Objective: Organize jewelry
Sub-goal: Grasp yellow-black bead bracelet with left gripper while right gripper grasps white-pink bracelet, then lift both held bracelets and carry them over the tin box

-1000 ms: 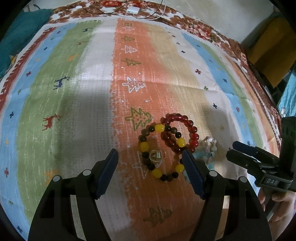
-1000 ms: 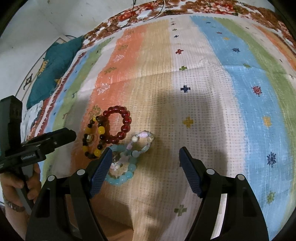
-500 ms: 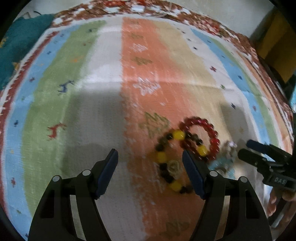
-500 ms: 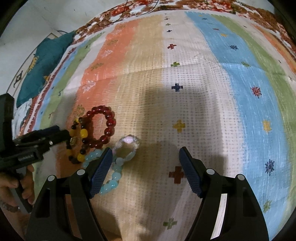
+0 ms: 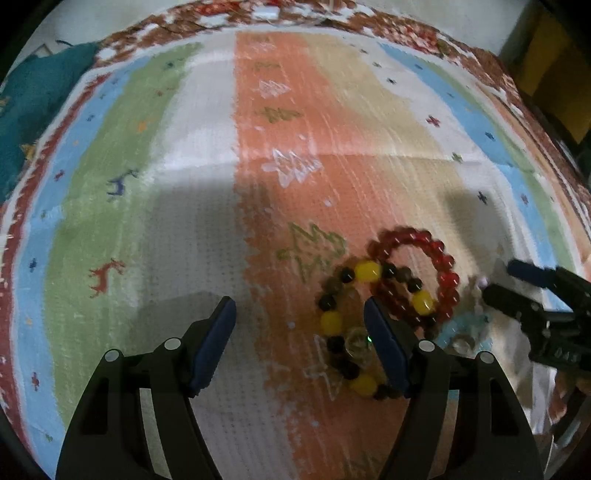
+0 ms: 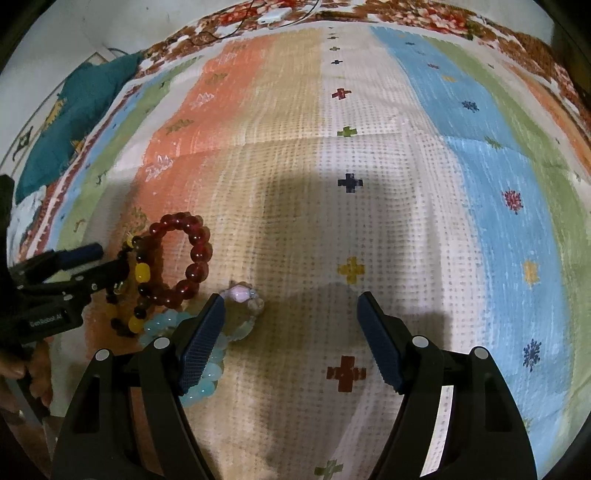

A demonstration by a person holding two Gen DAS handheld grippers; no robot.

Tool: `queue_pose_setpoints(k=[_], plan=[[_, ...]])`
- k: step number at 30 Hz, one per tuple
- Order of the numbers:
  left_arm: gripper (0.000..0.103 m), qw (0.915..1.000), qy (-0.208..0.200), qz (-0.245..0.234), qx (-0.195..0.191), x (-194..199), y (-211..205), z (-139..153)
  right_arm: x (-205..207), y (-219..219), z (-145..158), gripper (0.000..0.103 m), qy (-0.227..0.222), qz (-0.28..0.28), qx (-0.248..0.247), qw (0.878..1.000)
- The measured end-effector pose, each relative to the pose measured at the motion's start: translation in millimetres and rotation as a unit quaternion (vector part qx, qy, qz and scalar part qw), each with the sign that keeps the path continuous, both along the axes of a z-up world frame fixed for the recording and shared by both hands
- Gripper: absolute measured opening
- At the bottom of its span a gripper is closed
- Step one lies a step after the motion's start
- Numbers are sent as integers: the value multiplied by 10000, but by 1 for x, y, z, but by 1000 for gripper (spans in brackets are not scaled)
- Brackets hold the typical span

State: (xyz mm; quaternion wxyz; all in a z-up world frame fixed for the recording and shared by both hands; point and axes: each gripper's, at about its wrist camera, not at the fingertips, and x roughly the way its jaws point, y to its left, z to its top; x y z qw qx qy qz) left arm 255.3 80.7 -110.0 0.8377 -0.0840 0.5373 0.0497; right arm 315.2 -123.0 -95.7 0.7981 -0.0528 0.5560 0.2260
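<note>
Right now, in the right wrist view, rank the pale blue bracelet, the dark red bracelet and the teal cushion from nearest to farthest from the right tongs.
1. Pale blue bracelet: against the left finger of the right tongs.
2. Dark red bracelet: farther up and left, on the orange stripe.
3. Teal cushion: far upper left, past the blanket's edge.

A woven striped cloth (image 6: 406,221) in orange, beige, white, blue and green bands, patterned with small crosses, trees and deer, is being spread across the whole near surface. A floral red-brown border (image 5: 424,33) is being shown along its far edge. A teal cushion (image 6: 77,110) is being kept at the far left, against a pale wall (image 6: 55,40). Soft shadows are being cast over the near middle.
</note>
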Motion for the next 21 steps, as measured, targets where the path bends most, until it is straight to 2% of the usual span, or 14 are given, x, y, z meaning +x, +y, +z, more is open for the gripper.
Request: queue_pose_setpoints(k=[5, 7, 10, 12, 13, 16, 17, 21], plan=[[70, 9997, 66, -111, 202, 3, -3, -4, -1, 6, -3, 74, -48, 60, -212, 9997], [68, 9994, 74, -123, 302, 3, -4, -5, -1, 7, -3, 67, -89, 56, -272, 9996], [58, 9991, 56, -141, 396, 3, -4, -5, -1, 6, -3, 55, -158, 91, -374, 9991], [49, 9989, 52, -160, 429, 2, -4, -4, -2, 6, -2, 41, -178, 146, -380, 9990], [45, 9989, 52, -184, 430, 1, -4, -4, -3, 7, -1, 32, -171, 187, -366, 9990], [24, 9987, 61, -247, 444, 0, -7, -4, -6, 10, -2, 13, -150, 319, -336, 9988], [11, 9987, 69, -251, 437, 0, -7, -4, -6, 11, -3, 13, -159, 337, -329, 9988], [11, 9990, 50, -268, 351, -2, -5, -1, -7, 8, -1, 13, -132, 364, -163, 9991]])
